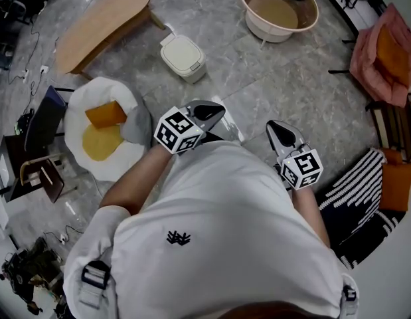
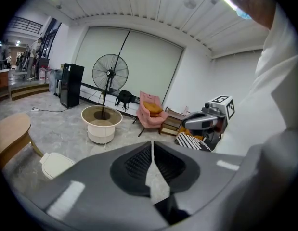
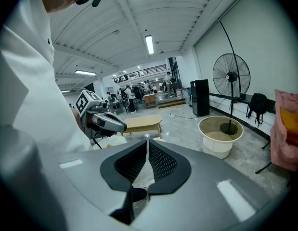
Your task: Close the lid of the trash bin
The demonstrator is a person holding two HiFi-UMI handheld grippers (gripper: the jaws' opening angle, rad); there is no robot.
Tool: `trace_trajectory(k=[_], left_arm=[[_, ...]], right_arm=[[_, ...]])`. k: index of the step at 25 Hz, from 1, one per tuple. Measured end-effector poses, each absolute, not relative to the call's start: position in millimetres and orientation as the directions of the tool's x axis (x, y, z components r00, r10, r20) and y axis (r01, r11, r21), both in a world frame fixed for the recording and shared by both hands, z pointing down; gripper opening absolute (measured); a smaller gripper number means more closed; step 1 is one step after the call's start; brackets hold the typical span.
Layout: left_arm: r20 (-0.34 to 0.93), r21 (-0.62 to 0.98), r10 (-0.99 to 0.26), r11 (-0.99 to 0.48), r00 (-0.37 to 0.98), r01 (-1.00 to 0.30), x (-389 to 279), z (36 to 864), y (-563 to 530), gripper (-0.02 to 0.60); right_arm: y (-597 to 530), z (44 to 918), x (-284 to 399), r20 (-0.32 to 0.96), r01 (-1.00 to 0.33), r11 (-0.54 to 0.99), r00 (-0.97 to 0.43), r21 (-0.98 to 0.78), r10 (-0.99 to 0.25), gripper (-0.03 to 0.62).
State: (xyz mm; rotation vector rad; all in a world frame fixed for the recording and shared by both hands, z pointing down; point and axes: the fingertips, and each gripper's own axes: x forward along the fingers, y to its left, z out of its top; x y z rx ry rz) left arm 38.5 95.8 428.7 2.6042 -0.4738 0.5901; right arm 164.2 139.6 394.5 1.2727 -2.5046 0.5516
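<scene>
Trash bin (image 1: 183, 56): small, white, rounded-rectangular, upright on the grey stone floor (image 1: 258, 78), ahead of both grippers and well apart from them. Placement: between the low wooden bench (image 1: 102, 22) at upper left and the round cream tub (image 1: 278, 8) at upper right in the head view. Long axis in that view: upper left to lower right, with a small projection at the upper-left end, pointing toward the bench; possibly a pedal, too small to confirm. Lid: apparently down and flush with the body, top face upward. Also visible low at the left edge of the left gripper view as a pale rounded shape (image 2: 56, 164). Left gripper (image 1: 215, 111): held close to the white-shirted torso, nose aimed up-frame and slightly right; jaws pressed together in its own view (image 2: 152, 146), only a thin slit between the ribbed pads, nothing pinched. Right gripper (image 1: 278, 128): held at the other side of the torso, nose aimed up-frame and slightly left; jaws likewise pressed together (image 3: 148, 146), nothing between them. Elsewhere on the floor: white cushion (image 1: 119, 161) with orange pieces at left, pink chair (image 1: 384, 55) and striped rug (image 1: 358, 191) at right.
</scene>
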Motion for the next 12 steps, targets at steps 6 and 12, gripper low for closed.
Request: trace_trajectory(k=[6,12], left_arm=[[0.479,0.336,-0.232,-0.843,0.847,-0.421,40,435,95,0.069],[0.483,0.342,-0.235,-0.836,0.843,-0.429,38,441,88,0.069]], right_arm=[[138,399,167,0.418,-0.813,0.542,-0.578,-0.215,-0.701,0.014],[129,403,167,0.426,-0.809,0.547,-0.581,-0.213,-0.694,0.014]])
